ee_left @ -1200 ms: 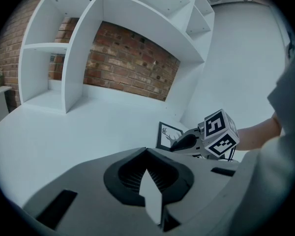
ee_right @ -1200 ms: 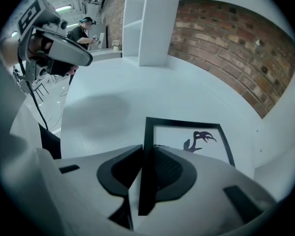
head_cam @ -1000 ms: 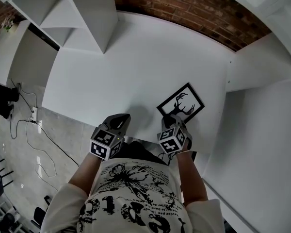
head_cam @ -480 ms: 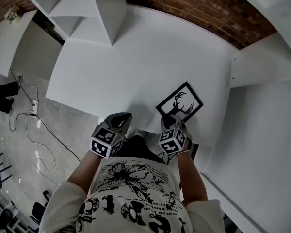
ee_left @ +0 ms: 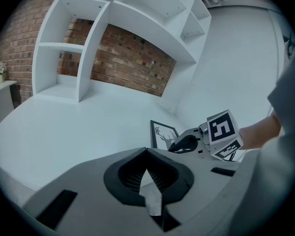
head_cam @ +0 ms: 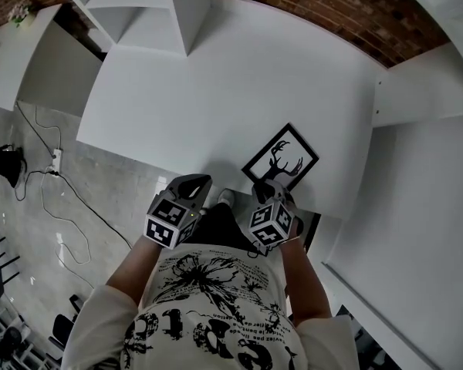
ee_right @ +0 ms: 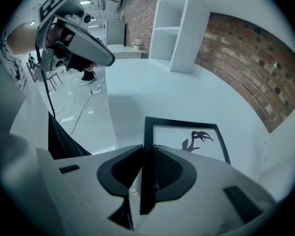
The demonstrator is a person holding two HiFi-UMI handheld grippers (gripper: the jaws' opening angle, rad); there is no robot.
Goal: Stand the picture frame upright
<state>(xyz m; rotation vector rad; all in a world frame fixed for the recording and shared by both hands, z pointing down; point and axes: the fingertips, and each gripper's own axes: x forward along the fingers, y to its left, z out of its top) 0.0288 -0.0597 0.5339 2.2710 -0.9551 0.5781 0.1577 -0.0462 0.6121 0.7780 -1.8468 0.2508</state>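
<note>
The picture frame [head_cam: 280,158], black-edged with a deer silhouette on white, is at the near right of the white table [head_cam: 216,75]. My right gripper [head_cam: 267,197] is shut on the frame's near edge. In the right gripper view the black edge runs between the jaws of the right gripper [ee_right: 146,167] and the frame [ee_right: 184,136] stretches away from them. I cannot tell how far it tilts off the table. My left gripper [head_cam: 191,185] hovers at the table's near edge, shut and empty, as its own view [ee_left: 148,173] confirms. That view also shows the frame [ee_left: 162,134].
A white shelf unit [head_cam: 154,6] stands at the table's far left against a brick wall [head_cam: 332,6]. White panels [head_cam: 417,206] rise on the right. Left of the table is grey floor with loose cables [head_cam: 54,199].
The head view has drifted a little. The right gripper keeps its hold on the frame, which sits slightly further left in the view. The left gripper has barely moved.
</note>
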